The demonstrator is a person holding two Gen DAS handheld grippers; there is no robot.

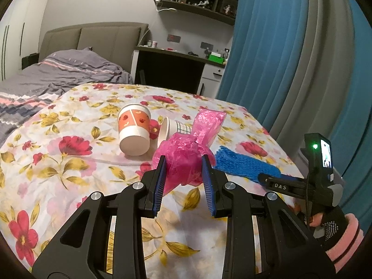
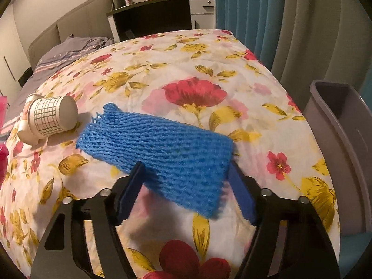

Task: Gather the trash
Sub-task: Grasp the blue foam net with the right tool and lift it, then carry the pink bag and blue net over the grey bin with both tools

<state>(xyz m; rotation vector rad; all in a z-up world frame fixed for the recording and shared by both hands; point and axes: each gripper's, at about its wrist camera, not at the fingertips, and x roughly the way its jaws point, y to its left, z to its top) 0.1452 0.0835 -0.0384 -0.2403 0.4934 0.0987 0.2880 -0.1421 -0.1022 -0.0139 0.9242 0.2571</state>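
A crumpled pink plastic bag (image 1: 186, 153) lies on the floral tablecloth (image 1: 69, 162). My left gripper (image 1: 184, 162) is open, its blue pads on either side of the bag's near lump. A blue foam net (image 2: 160, 153) lies flat on the cloth; it also shows in the left wrist view (image 1: 244, 162). My right gripper (image 2: 186, 172) is open with its pads flanking the net's near end. An orange paper cup (image 1: 134, 130) and a grid-patterned cup (image 2: 51, 116) lie on their sides beyond the bag.
A grey bin (image 2: 341, 144) stands just off the table's right edge. Blue and grey curtains (image 1: 290, 58) hang behind it. A bed (image 1: 58, 76) and a desk (image 1: 176, 62) lie beyond the table.
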